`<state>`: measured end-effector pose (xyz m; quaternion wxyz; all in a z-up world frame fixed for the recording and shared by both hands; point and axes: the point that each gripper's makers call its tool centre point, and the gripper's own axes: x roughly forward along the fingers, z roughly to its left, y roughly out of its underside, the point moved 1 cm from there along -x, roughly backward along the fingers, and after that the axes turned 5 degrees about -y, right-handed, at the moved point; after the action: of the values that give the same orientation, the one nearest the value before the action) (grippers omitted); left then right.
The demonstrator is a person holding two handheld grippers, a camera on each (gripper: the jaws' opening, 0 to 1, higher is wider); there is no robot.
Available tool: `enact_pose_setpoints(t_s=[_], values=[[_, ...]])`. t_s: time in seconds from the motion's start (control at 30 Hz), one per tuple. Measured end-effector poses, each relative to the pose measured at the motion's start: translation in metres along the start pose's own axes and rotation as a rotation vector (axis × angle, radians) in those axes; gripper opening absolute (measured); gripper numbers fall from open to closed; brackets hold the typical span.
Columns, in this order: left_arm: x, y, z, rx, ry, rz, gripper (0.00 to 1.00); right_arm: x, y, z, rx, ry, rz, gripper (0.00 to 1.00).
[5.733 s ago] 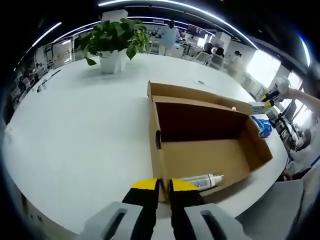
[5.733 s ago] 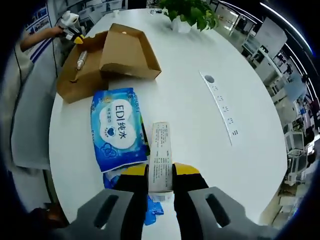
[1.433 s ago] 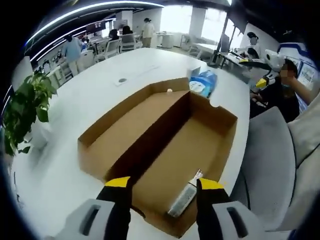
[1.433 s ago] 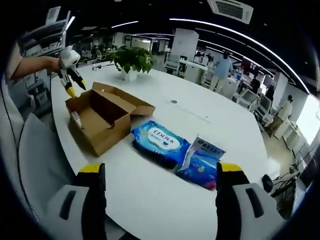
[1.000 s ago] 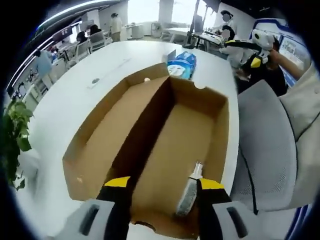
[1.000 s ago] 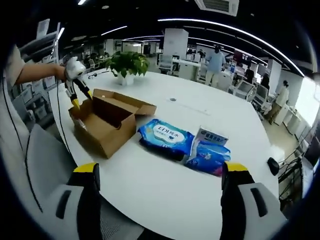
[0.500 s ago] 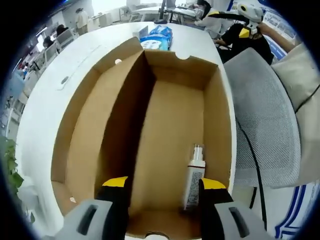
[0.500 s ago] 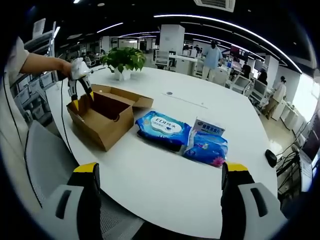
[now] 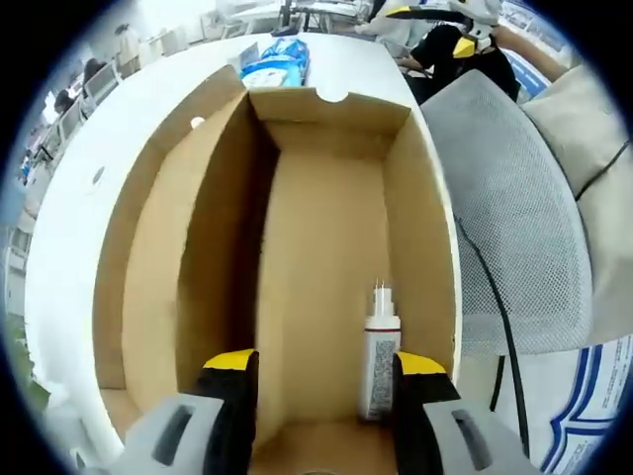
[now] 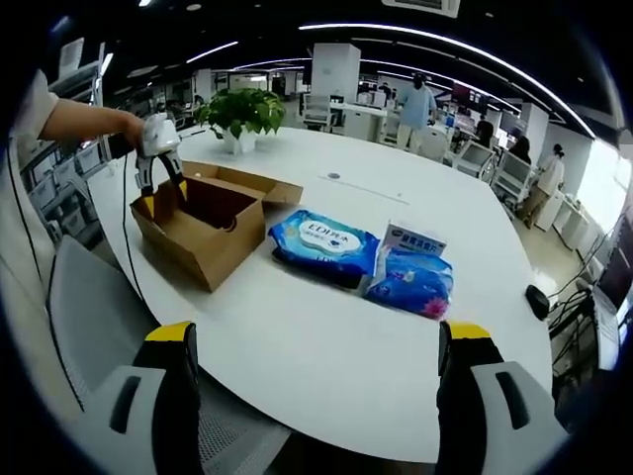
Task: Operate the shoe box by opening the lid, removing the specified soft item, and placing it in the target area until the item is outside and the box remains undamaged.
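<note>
The open cardboard shoe box [image 9: 326, 228] lies below my left gripper [image 9: 316, 368], whose jaws stand open over the box's near end. A white tube-shaped bottle [image 9: 378, 352] lies inside the box, next to the right jaw and along the box's right wall. In the right gripper view the box [image 10: 203, 230] sits at the table's left, and the left gripper [image 10: 156, 193] dips into it, held by a hand. A blue wipes pack [image 10: 322, 243] and two smaller blue packs [image 10: 413, 272] lie on the table beside the box. My right gripper [image 10: 315, 346] is wide open, well back from the table edge.
A grey mesh chair [image 9: 514, 218] stands right of the box. The white table [image 10: 336, 336] has free room near its front edge. A potted plant [image 10: 237, 114] stands at the back. The blue packs [image 9: 277, 64] lie beyond the box's far end. Several people stand in the office behind.
My left gripper has swung over the box and come down toward its inside, the bottle now beside the right jaw. The right gripper let go of a small carton earlier and pulled back.
</note>
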<state>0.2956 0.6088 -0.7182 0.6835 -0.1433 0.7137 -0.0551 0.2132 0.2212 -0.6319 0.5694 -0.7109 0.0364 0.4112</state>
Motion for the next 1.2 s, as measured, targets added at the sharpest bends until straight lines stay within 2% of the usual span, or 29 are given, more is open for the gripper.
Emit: enact_pose_setpoints(t_s=[0.5,0.7,1.0,1.2], values=[[0.023,0.012,-0.02,0.03,0.071,0.055,0.52,-0.001,0.006,0.002,0.017,0.001,0.002,0.96],[0.031,0.012,-0.024,0.03,0.082,0.048,0.5,-0.002,0.005,0.0,0.023,0.009,-0.001,0.96],[0.041,0.021,-0.026,0.028,0.057,0.046,0.46,-0.002,0.007,0.001,0.026,0.009,0.002,0.96],[0.048,0.025,-0.026,0.016,0.031,0.042,0.38,0.002,0.006,0.005,0.021,0.0,-0.002,0.96]])
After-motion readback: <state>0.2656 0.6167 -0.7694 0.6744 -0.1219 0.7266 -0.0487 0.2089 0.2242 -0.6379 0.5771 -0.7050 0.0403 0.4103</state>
